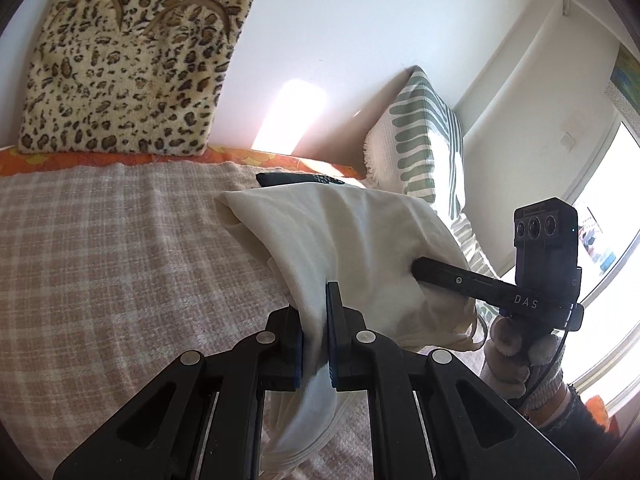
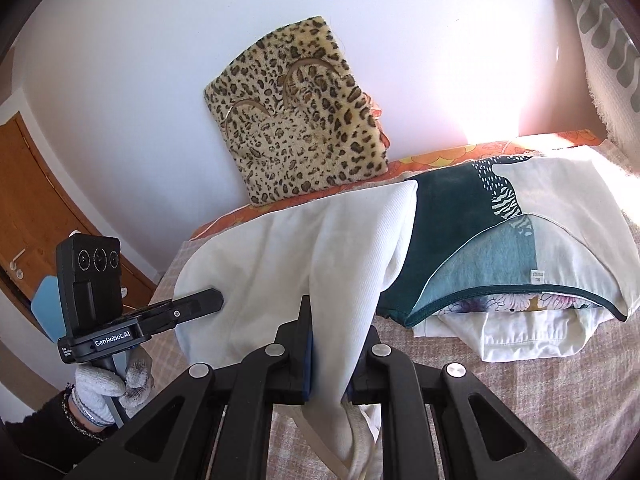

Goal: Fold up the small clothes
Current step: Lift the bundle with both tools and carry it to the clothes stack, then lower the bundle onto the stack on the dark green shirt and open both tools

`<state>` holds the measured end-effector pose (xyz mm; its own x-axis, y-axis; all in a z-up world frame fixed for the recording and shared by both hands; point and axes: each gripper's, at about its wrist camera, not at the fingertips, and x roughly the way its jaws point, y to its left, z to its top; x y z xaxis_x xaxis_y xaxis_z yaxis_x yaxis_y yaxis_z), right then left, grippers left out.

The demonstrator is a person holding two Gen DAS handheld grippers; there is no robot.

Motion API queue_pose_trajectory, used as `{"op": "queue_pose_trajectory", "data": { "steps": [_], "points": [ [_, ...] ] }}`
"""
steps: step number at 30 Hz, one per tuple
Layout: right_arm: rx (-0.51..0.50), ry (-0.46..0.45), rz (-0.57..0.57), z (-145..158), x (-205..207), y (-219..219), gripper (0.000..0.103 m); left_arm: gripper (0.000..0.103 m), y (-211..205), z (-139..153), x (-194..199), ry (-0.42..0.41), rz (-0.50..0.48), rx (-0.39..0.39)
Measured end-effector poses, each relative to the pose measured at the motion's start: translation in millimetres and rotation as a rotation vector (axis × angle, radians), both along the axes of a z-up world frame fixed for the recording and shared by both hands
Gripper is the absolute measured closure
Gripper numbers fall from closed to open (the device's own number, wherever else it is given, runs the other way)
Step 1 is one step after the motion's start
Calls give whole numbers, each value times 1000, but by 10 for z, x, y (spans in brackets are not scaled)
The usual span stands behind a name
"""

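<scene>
1. Left gripper (image 1: pixel 316 336) is clamped on a gathered edge of the cream garment (image 1: pixel 344 240), the cloth bunched between its blue pads and trailing down below them; the gloved left hand (image 2: pixel 108 384) grips its handle at the left of the right wrist view

2. Leopard-print cushion (image 2: pixel 300 136) stands propped against the white wall (image 2: pixel 160 60) at the far edge of the bed, on an orange patterned sheet (image 2: pixel 440 158)

3. Between both grippers the cream garment hangs lifted above the checked blanket (image 1: pixel 100 248), stretched from one clamp to the other over the middle of the bed

4. Right gripper (image 2: pixel 332 356) is closed on another fold of the same garment, white cloth draping over its fingers and hanging below; the gloved right hand (image 1: pixel 516 360) holds it at the right of the left wrist view

5. Just right of the lifted cloth a pile of clothes lies on the blanket near the far right corner: a cream and teal printed top (image 2: pixel 500 236) over a white garment (image 2: pixel 516 340)

6. Green-and-white striped pillow (image 1: pixel 424 148) leans upright at the bed's right edge
</scene>
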<state>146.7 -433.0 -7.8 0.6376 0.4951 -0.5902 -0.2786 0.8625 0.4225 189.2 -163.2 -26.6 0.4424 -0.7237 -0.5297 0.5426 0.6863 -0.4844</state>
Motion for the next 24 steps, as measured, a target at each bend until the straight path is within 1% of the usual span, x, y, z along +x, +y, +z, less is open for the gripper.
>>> {"op": "queue_pose_trajectory", "data": {
  "steps": [5, 9, 15, 20, 24],
  "points": [
    [-15, -30, -32, 113, 77, -308, 93, 96, -302, 58, 132, -23, -8, -27],
    [-38, -42, -64, 128, 172, -533, 93, 96, -537, 69, 242, -37, -24, -23],
    [-69, -49, -117, 146, 401, -845, 93, 95, -894, 65, 424, -72, -43, 15],
    [-149, -33, -139, 209, 675, -1008, 93, 96, -1164, 68, 627, -90, -53, 27],
    [-183, -29, -153, 213, 848, -1179, 93, 96, -1364, 49, 771, -97, -56, 50]
  ]
}}
